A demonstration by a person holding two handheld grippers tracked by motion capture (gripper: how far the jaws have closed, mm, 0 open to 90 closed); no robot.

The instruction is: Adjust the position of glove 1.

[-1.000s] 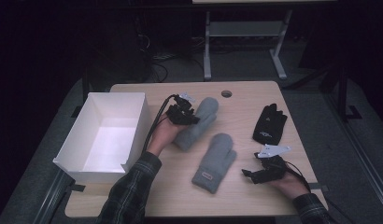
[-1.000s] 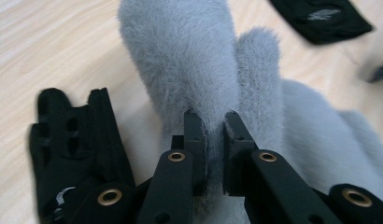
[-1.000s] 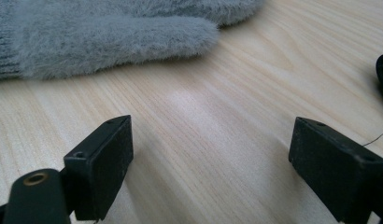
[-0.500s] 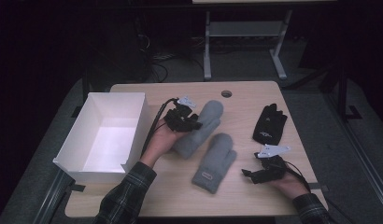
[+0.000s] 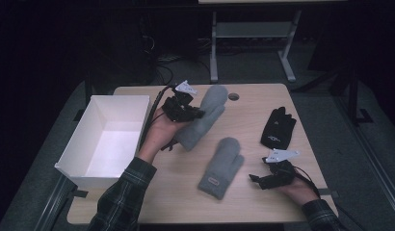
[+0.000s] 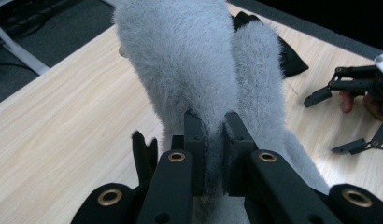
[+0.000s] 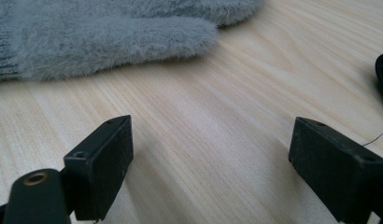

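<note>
We pinch one grey mitten (image 5: 204, 118) in the left gripper (image 6: 213, 140), lifted, long axis slanting away; white box (image 5: 97, 159) lies just left. Right gripper (image 5: 269, 178) rests wide and empty, second mitten (image 5: 223, 166) just beside it.

Box (image 5: 109, 137) at table (image 5: 166, 192) left, one mitten (image 5: 205, 115) just right of it, second mitten (image 5: 222, 166) nearer centre-front, glove (image 5: 278, 127) far right.

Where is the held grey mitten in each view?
High view: held mitten, centre left, pinched by left gripper.
Left gripper view: upper centre, rising from the shut jaws.
Right gripper view: not in it; that grey one is the lying mitten.
Shared landmark: table.
</note>
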